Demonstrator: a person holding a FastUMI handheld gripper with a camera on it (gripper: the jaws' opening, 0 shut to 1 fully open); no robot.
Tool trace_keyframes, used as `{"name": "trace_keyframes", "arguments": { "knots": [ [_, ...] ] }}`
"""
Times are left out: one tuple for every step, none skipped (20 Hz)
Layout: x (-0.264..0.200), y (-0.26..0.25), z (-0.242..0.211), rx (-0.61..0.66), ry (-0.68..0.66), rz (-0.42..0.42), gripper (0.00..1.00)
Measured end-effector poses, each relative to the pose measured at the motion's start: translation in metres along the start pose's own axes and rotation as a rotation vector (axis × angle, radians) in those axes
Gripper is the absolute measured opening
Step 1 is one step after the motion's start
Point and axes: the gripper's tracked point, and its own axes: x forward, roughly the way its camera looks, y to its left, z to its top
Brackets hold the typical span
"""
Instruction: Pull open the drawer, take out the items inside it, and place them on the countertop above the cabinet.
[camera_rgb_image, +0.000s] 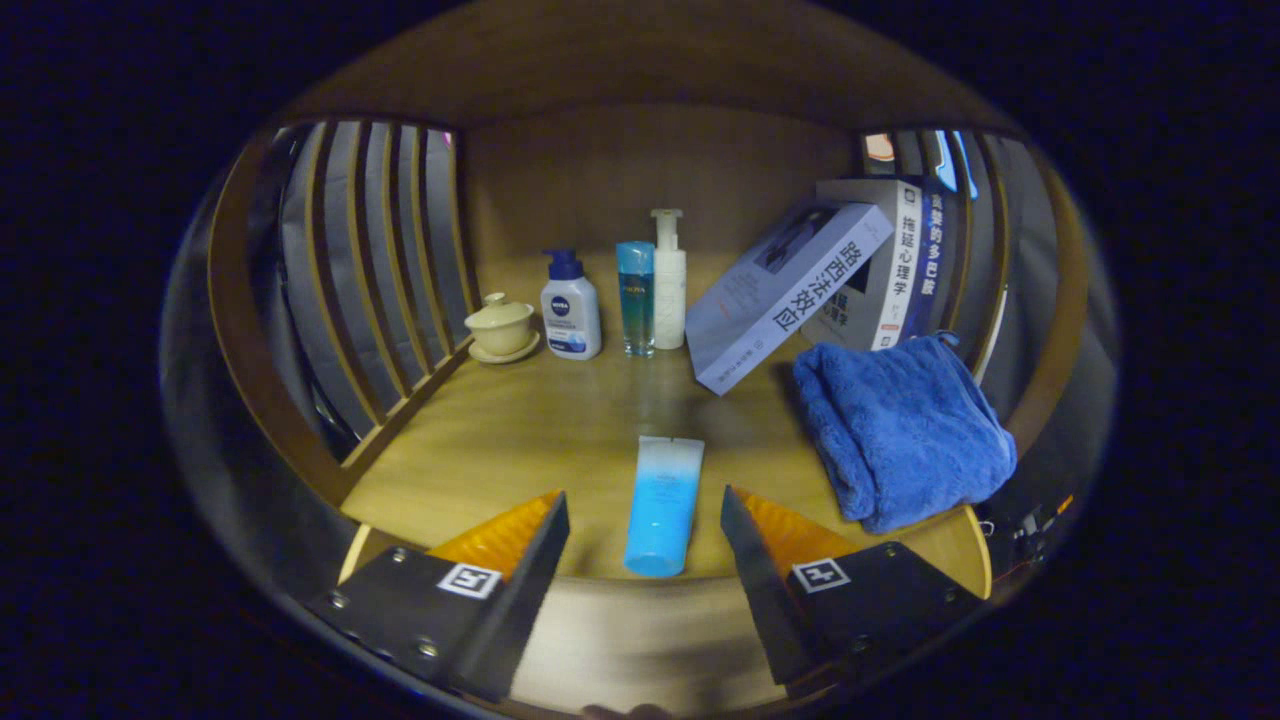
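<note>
tube (662, 505) lengthwise between parted tongs (645, 540) (cap nearest)

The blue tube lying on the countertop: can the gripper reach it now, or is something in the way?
Probably yes. The gripper is open, and the blue tube lies flat between its fingers with nothing across it; the blue towel sits off to one side.

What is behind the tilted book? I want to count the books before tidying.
The tilted book leans on two upright books against the slatted side. Anything behind those is covered. The open gripper has the blue tube between its fingers.
</note>
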Motion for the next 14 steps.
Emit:
{"name": "trace_keyframes", "arguments": {
  "knots": [
    [-0.011, 0.001, 0.002, -0.005, -0.014, 0.008, 0.94],
    [-0.022, 0.001, 0.002, -0.010, -0.026, 0.006, 0.99],
    [-0.034, 0.001, 0.001, -0.017, -0.028, 0.007, 0.99],
    [-0.044, 0.004, -0.001, -0.018, -0.030, 0.013, 0.99],
    [-0.056, 0.006, -0.002, -0.017, -0.035, 0.023, 1.00],
    [-0.066, 0.008, -0.004, -0.015, -0.036, 0.033, 0.99],
    [-0.079, 0.008, -0.005, -0.010, -0.040, 0.036, 1.00],
    [-0.090, 0.007, -0.006, -0.002, -0.046, 0.043, 1.00],
    [-0.103, 0.008, -0.007, 0.007, -0.052, 0.046, 0.99],
    [-0.114, 0.007, -0.009, 0.014, -0.055, 0.051, 0.99],
    [-0.125, 0.008, -0.009, 0.019, -0.061, 0.056, 1.00],
    [-0.134, 0.006, -0.012, 0.021, -0.063, 0.054, 1.00],
    [-0.144, 0.005, -0.014, 0.019, -0.069, 0.055, 1.00],
    [-0.153, 0.005, -0.015, 0.015, -0.075, 0.052, 0.99]
  ]
}}
